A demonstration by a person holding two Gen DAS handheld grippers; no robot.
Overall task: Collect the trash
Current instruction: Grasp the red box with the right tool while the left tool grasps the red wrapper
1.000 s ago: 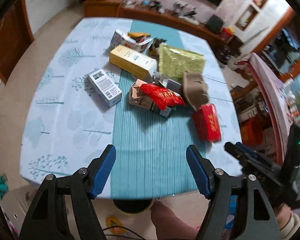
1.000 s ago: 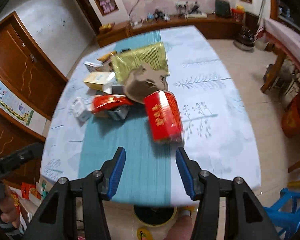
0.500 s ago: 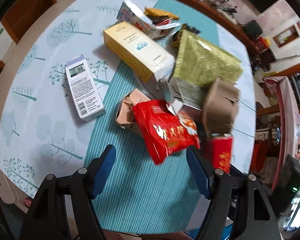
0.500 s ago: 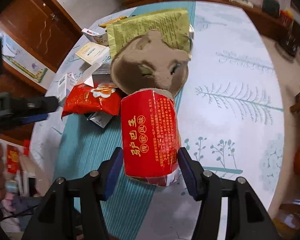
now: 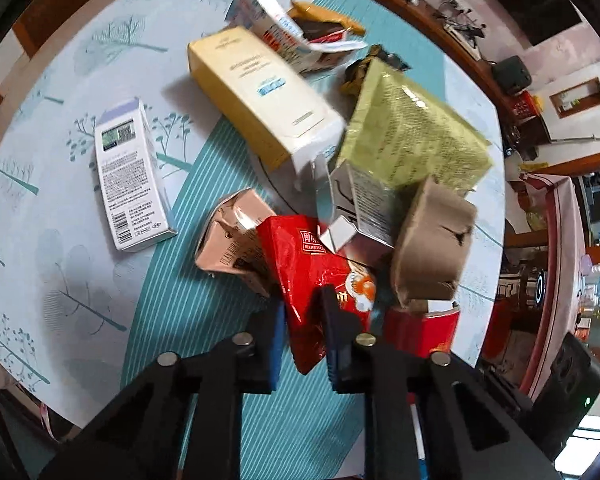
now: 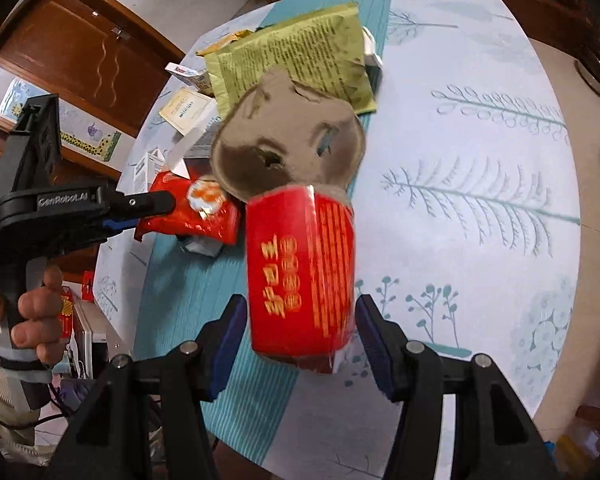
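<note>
Stage: early, judging by the pile; nothing looks collected yet, and no bin or bag shows in either view.
Left claw point(image 5: 302, 320): its jaws have just been closing and now pinch the lower edge of the red snack bag point(image 5: 312, 276), which lies at 6 o'clock of the heap on the tabletop point(image 5: 60, 280).
Right claw point(image 6: 300, 324): jaws wide, straddling the near end of the red box point(image 6: 300, 268); narrow gaps show on both sides, so no grip yet.
Red box position: on the teal strip at the near edge of the heap, its far end tucked under the brown pulp tray point(image 6: 288, 148).
Left to gather: yellow-green pouch point(image 5: 412, 128) at 1 o'clock of the heap, cream carton point(image 5: 260, 92) at 11 o'clock, white barcode box point(image 5: 128, 176) lying apart at 9 o'clock, crushed pink carton point(image 5: 232, 240), small grey-white box point(image 5: 364, 204), and torn wrappers point(image 5: 320, 36) at 12 o'clock.
Judgement: two pieces are being taken at once; almost all of the clearing remains.
Person: a hand point(image 6: 20, 308) grips the left tool's handle at 9 o'clock in the right view.
</note>
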